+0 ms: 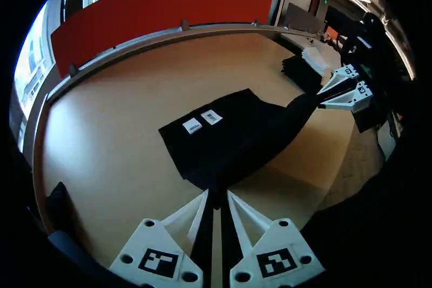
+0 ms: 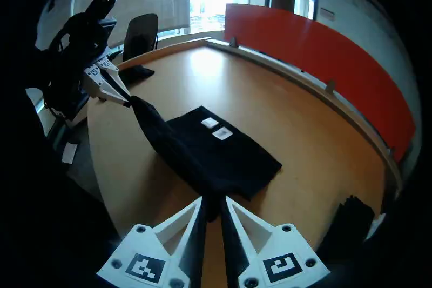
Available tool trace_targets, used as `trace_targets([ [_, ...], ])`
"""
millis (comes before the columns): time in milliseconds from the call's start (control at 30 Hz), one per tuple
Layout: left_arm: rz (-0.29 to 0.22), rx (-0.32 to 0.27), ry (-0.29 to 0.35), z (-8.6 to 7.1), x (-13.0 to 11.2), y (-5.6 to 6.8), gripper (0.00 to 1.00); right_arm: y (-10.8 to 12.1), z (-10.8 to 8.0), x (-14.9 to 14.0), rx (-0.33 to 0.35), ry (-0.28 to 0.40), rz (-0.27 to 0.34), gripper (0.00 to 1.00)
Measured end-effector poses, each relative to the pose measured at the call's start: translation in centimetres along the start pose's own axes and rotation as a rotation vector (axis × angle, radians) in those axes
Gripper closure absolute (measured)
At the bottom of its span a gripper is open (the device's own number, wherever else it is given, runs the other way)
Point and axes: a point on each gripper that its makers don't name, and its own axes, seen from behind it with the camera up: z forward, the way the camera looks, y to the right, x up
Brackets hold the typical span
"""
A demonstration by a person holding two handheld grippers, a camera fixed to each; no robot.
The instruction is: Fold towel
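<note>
Soft matte black cloth towel (image 1: 237, 131), rectangular, lies mid-table on smooth tan wooden table (image 1: 108, 126) w/ curved rim. Its near edge is lifted and stretched btwn both tools. White plastic left gripper (image 1: 220, 201), square black/white markers on fingers, is pinched tight on one towel corner. The right gripper (image 2: 215, 204) is clamped the same way on the other corner. Two small white labels (image 1: 192, 125) on towel top, print too small to read. Flat red partition panel (image 1: 162, 12) runs along far edge.

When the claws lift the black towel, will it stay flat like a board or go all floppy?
Probably floppy: the black towel sags between the left claw and right claw. Likely light, since small pinches hold its edge up. Draped flat, it shouldn't roll.
</note>
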Motion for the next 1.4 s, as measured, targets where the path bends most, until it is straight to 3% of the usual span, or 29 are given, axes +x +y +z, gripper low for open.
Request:
trace_targets([
  [600,0.051,0.056,-0.008,2.9,3.5,-3.4,0.92,4.6,2.4,2.3,-0.017,-0.017,-0.045,0.84],
  [800,0.06,0.071,-0.02,4.4,4.6,-4.6,0.92,6.4,3.8,2.6,-0.028,-0.03,-0.023,0.84],
  [1400,0.057,0.092,-0.065,8.9,4.3,-6.4,0.92,9.1,7.4,1.3,-0.033,-0.087,0.011,0.84],
])
